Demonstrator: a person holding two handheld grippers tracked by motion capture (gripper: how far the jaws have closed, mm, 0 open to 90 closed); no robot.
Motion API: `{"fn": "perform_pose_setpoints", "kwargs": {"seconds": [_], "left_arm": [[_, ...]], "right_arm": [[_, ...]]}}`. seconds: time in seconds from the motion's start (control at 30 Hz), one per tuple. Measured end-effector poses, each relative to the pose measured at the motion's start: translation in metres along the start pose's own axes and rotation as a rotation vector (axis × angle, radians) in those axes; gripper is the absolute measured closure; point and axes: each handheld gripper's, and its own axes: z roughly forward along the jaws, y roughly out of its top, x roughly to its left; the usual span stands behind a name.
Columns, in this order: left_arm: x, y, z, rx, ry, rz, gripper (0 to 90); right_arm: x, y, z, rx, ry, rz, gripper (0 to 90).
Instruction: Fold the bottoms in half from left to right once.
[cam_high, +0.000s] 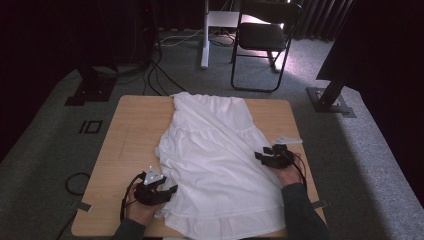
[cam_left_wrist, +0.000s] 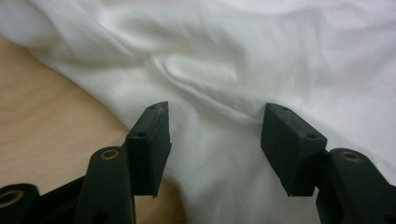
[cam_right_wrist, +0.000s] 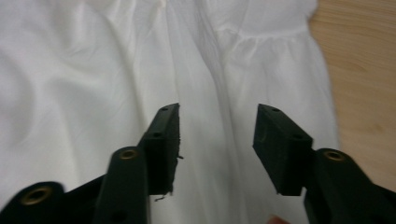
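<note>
On the table (cam_high: 130, 130) a white dress (cam_high: 215, 160) lies spread flat, hem toward the person. The left gripper (cam_high: 167, 190) sits at the hem's left edge, jaws apart over the cloth, pinching nothing. The right gripper (cam_high: 265, 152) hovers at the dress's right edge, jaws likewise parted, apparently clear of the fabric.

The white garment (cam_high: 215, 160) covers the middle of the tabletop (cam_high: 135, 135), so the wood beneath it is out of sight. Its near hem runs close to the bottom edge in the high view, where both forearms are cut off. In the left gripper view the cloth (cam_left_wrist: 243, 60) runs off the top and right edges. The dark room behind the chair (cam_high: 262, 35) is too dim to read.
</note>
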Motion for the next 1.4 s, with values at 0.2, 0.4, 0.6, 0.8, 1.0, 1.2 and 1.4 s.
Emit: {"fn": "perform_pose_setpoints", "kwargs": {"seconds": [0.2,0.4,0.6,0.8,1.0,1.2,1.4], "left_arm": [[-0.003,-0.007,0.012,0.045,-0.003,0.015,68.6],[-0.016,-0.017,-0.021,0.011,0.020,0.076,87.4],[-0.022,-0.039,-0.057,-0.050,0.069,0.040,87.9],[-0.039,-0.044,-0.056,-0.023,0.061,0.085,87.8],[-0.033,-0.036,-0.058,-0.093,0.075,0.057,63.1],[-0.006,0.014,-0.052,-0.185,0.146,0.045,47.3],[0.031,0.068,-0.003,-0.142,0.193,0.036,41.3]], "right_arm": [[0.003,0.020,0.048,0.070,0.002,0.004,47.4],[-0.001,0.025,0.051,0.081,-0.058,-0.003,88.8],[-0.022,0.040,-0.005,-0.115,-0.223,0.046,89.2],[-0.061,0.015,0.000,-0.005,-0.316,0.123,88.9],[-0.068,-0.017,0.025,0.069,-0.259,0.171,85.5],[-0.069,-0.019,0.027,0.078,-0.256,0.177,82.6],[-0.069,-0.020,0.027,0.076,-0.252,0.188,82.5]]}}
